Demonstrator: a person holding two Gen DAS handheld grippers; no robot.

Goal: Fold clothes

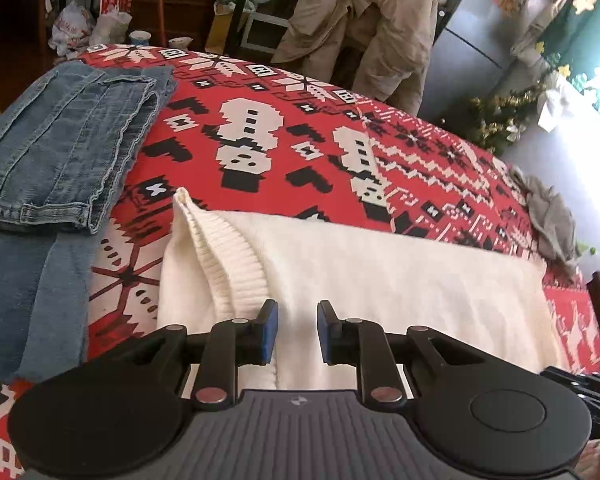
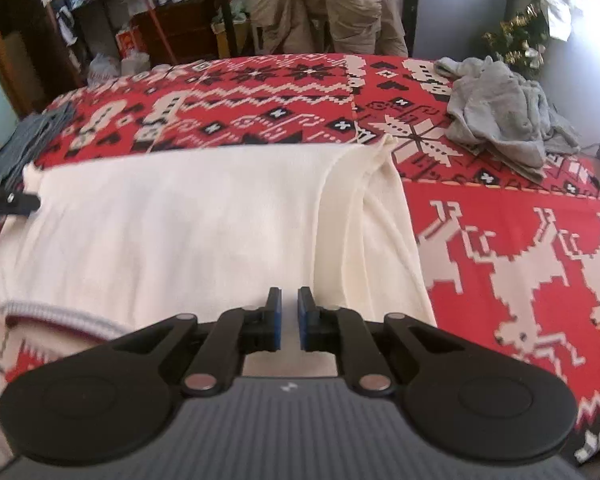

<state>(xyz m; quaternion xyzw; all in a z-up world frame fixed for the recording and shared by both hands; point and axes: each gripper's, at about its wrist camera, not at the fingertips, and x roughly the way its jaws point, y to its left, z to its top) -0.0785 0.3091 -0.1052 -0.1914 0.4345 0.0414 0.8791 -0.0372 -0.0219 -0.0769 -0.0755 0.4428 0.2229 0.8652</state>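
A white knit sweater [image 1: 380, 272] lies flat across a red patterned blanket [image 1: 300, 128], folded into a long band. Its ribbed edge [image 1: 236, 264] runs toward my left gripper [image 1: 297, 308], which is open just above the cloth with nothing between its fingers. In the right wrist view the same sweater [image 2: 180, 220] shows a folded sleeve [image 2: 372, 216] at its right end. My right gripper [image 2: 289, 296] hovers over the near edge there, jaws a narrow gap apart and empty. The tip of the left gripper [image 2: 16, 200] shows at the sweater's far left end.
Folded blue jeans [image 1: 60, 140] lie on the blanket left of the sweater. A crumpled grey garment [image 2: 500, 120] sits at the far right corner. A beige jacket [image 1: 360, 28] hangs over a chair behind the bed, with cluttered shelves [image 2: 172, 8] beyond.
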